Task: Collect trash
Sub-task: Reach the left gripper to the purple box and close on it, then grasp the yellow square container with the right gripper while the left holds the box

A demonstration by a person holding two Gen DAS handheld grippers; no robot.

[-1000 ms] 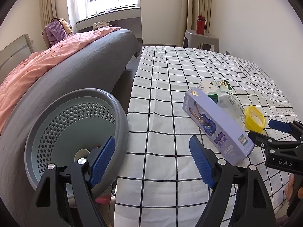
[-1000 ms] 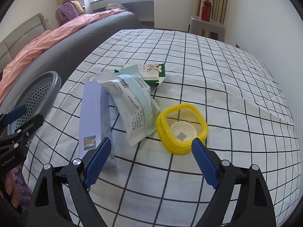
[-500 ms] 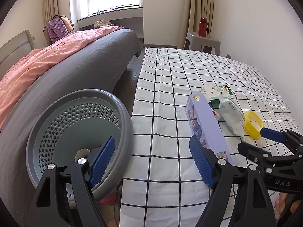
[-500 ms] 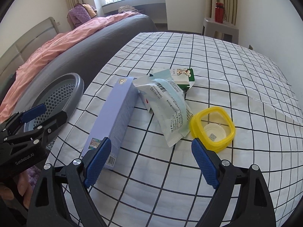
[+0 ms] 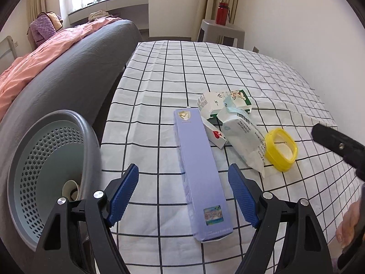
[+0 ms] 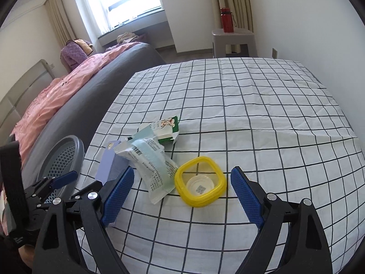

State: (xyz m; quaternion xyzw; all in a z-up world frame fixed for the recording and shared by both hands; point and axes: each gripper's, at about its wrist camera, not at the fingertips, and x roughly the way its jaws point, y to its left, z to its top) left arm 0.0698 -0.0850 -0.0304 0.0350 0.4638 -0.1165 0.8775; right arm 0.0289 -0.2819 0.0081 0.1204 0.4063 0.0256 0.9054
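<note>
Left gripper held apart over purple box; right gripper held apart near yellow lid. Basket beside bed.

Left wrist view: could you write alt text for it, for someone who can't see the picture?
An open left gripper with blue pads frames the near end of a long lavender box lying on a black-and-white checked sheet. Beyond it lie a milk carton, a white plastic packet and a yellow lid; a grey perforated bin stands at left.
</note>
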